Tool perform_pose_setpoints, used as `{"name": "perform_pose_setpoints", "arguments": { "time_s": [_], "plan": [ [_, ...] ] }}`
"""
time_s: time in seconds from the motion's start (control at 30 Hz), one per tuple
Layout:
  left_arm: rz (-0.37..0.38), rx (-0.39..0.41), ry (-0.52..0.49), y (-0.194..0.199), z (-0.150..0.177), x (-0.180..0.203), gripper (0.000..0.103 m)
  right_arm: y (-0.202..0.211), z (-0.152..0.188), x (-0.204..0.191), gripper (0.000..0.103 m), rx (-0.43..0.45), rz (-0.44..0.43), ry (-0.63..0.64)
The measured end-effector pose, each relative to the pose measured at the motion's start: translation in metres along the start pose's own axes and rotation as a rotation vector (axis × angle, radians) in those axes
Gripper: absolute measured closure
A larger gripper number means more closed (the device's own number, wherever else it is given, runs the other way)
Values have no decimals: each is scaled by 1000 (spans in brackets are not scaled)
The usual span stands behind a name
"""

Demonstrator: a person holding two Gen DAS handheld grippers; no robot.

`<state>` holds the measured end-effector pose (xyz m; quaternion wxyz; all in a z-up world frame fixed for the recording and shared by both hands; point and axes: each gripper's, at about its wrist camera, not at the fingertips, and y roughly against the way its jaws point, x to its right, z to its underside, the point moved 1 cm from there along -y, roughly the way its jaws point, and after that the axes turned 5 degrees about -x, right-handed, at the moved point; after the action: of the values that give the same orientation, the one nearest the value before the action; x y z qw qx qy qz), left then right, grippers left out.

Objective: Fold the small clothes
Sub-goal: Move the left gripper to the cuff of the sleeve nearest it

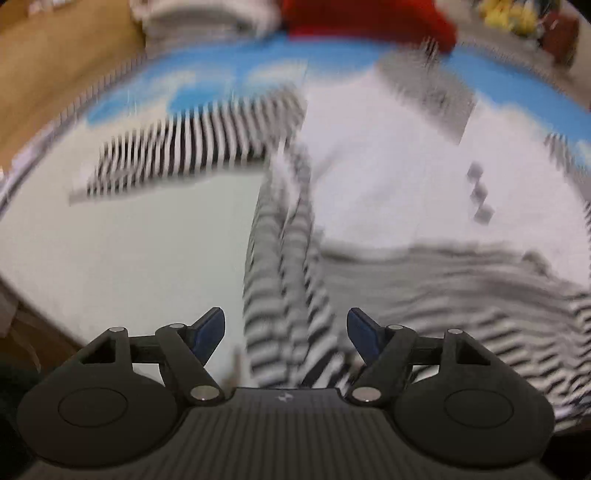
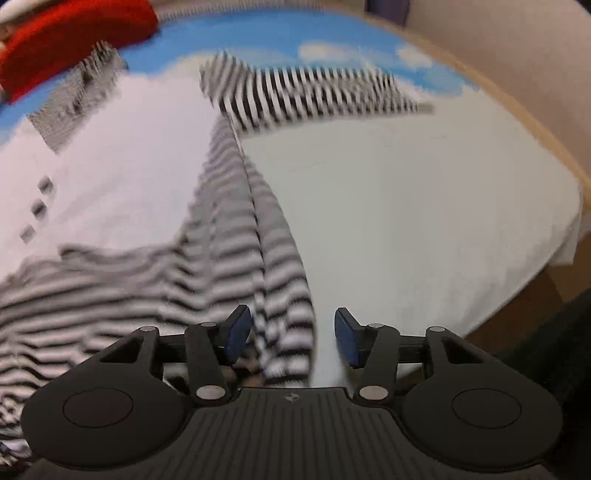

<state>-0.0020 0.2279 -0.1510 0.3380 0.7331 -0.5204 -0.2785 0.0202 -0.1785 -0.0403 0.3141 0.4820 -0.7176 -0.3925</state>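
My left gripper (image 1: 286, 328) and right gripper (image 2: 291, 332) hang open over a striped garment (image 2: 236, 236) on the white cloth (image 2: 406, 221).

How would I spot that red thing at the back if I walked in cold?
Start at the white sheet with the blue sky-and-clouds cover behind it. Follow the striped garment to its far end; the red bundle sits just beyond. It is the only solid bright red item; the nearby clothes are striped or white.

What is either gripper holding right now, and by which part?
Nothing. Left gripper and right gripper stand open over the striped garment, clamping none of it.
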Motion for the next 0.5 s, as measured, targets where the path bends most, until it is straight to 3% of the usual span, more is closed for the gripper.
{"name": "perform_pose_setpoints", "arguments": {
  "time_s": [0.13, 0.3, 0.33, 0.43, 0.5],
  "plan": [
    [61, 140, 8, 1, 13, -32, 25, 41, -11, -6, 48, 215, -63, 31],
    [157, 297, 61, 3, 21, -104, 25, 89, -37, -6, 44, 390, -207, 76],
    [167, 307, 64, 34, 19, -109, 25, 98, -45, -5, 43, 415, -229, 86],
    [200, 351, 72, 22, -6, -175, 25, 121, -76, -3, 38, 469, -313, 129],
    [207, 349, 52, 68, -27, -194, 25, 129, -100, -5, 38, 494, -340, 162]
  ]
}}
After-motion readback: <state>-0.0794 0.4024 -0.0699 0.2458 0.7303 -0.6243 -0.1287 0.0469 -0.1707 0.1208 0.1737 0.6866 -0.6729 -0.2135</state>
